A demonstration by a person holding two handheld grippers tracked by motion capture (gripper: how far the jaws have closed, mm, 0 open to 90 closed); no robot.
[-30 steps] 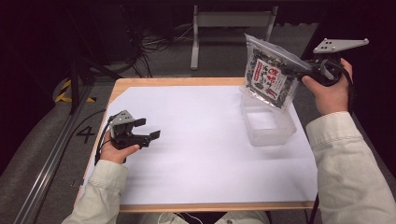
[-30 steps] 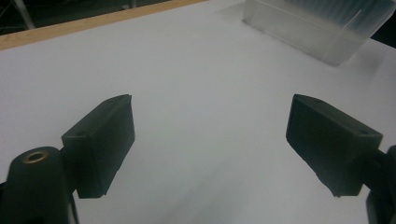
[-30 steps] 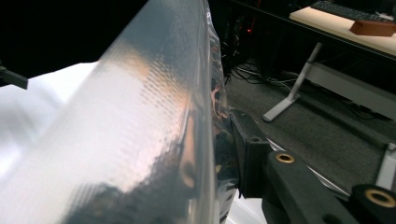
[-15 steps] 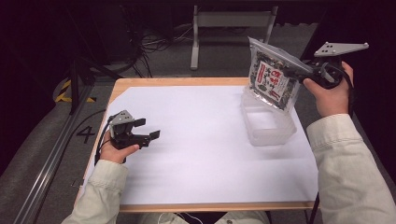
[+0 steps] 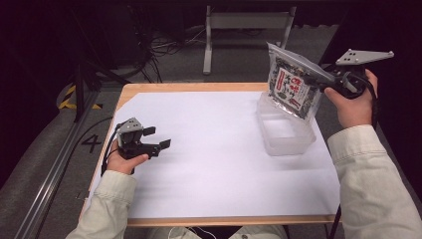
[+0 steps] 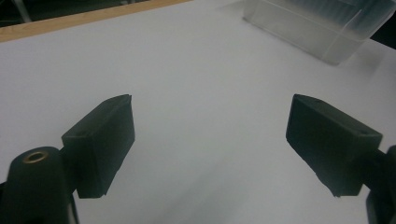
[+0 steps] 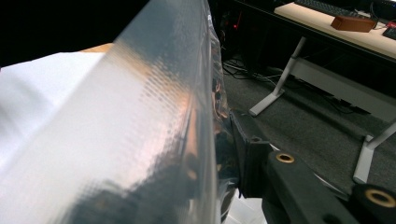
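Now packet [image 5: 292, 84] is pinched by right gripper [image 5: 326, 84], raised slightly higher than second ago, tilted above clear tub [image 5: 286, 132] on bench [image 5: 209, 149]. Lowering into tub judged next. Left gripper [image 5: 157, 139] is rested, spread, empty.

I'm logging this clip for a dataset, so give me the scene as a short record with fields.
Held item: silver-edged printed snack pouch, lifted above the container
Holder: right claw, shut on the pouch's edge
Other claw: left claw, open, holding nothing, low over the white paper sheet
Container: clear rectangular plastic container, at the table's right side
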